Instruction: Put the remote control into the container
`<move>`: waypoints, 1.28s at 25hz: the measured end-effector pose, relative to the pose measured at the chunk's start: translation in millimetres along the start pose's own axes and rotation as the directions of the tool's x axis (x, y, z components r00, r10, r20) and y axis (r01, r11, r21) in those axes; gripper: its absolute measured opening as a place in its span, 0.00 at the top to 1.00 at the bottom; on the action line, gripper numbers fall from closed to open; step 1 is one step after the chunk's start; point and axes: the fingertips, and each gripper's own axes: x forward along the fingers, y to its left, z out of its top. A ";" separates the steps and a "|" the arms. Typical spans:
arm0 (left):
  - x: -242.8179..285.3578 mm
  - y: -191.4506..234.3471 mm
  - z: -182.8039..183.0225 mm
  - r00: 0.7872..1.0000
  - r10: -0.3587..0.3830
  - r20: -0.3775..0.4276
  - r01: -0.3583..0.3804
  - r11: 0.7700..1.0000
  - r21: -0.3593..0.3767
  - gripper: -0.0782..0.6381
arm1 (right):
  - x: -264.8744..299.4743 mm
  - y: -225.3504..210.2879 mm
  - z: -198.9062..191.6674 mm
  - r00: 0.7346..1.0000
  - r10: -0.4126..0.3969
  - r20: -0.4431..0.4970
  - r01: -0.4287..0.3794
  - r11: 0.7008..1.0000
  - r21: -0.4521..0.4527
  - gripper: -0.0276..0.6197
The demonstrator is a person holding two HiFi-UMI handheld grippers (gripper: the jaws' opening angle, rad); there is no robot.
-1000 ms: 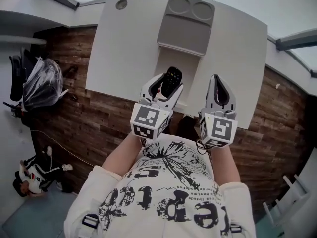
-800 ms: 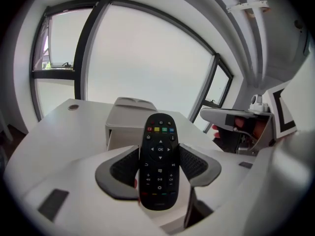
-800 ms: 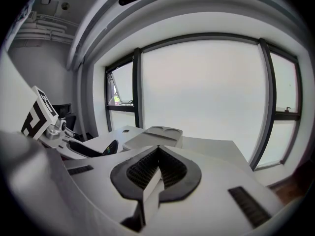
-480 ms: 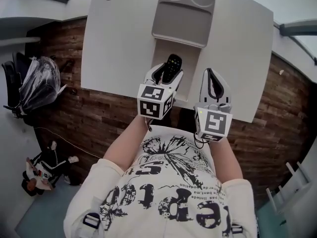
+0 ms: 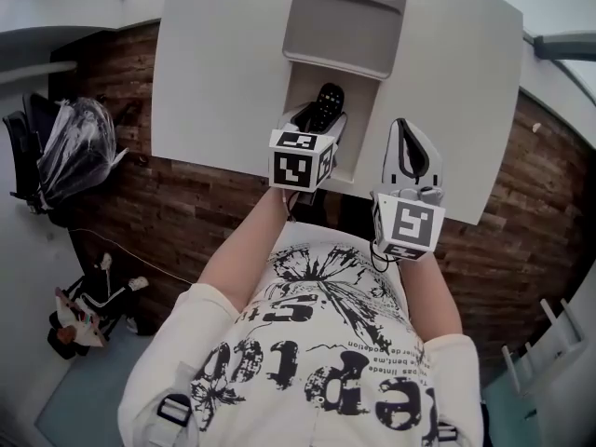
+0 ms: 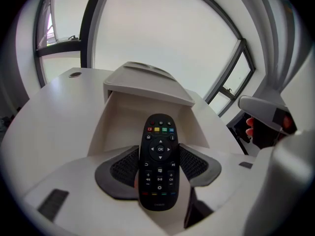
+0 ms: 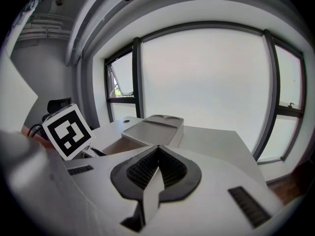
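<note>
Your left gripper (image 5: 319,119) is pinching the remote control (image 6: 159,154) by its lower half, one ribbed pad on each long side, with the button face turned up toward you. The remote is not in the container (image 6: 106,124) yet; it is held in the air at the near, open end of the container, on the side that faces you. The relation that matters now is the direction. The long axis of the remote runs along the jaws and points straight at the open compartment, coloured-button end first, toward the grey lid (image 5: 340,31) that covers the far part of the container. From the head view the front end of the remote seems to be already over the opening, while the gripper itself is at the near edge. So I judge the coming move is short: forward a little and down, keeping the remote parallel to the side walls so it does not catch on them or under the lid. How high it hangs above the compartment floor I cannot tell. Your right gripper (image 7: 157,154) is pressed together on nothing, to the right of the container above the table (image 5: 214,73). The left one is clearly nearer.
</note>
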 end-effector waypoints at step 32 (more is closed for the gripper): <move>-2.8 -3.6 4.5 0.997 0.077 0.011 -0.078 0.996 0.050 0.52 | -8.6 -44.2 7.5 0.996 -0.089 0.016 0.086 0.989 0.121 0.95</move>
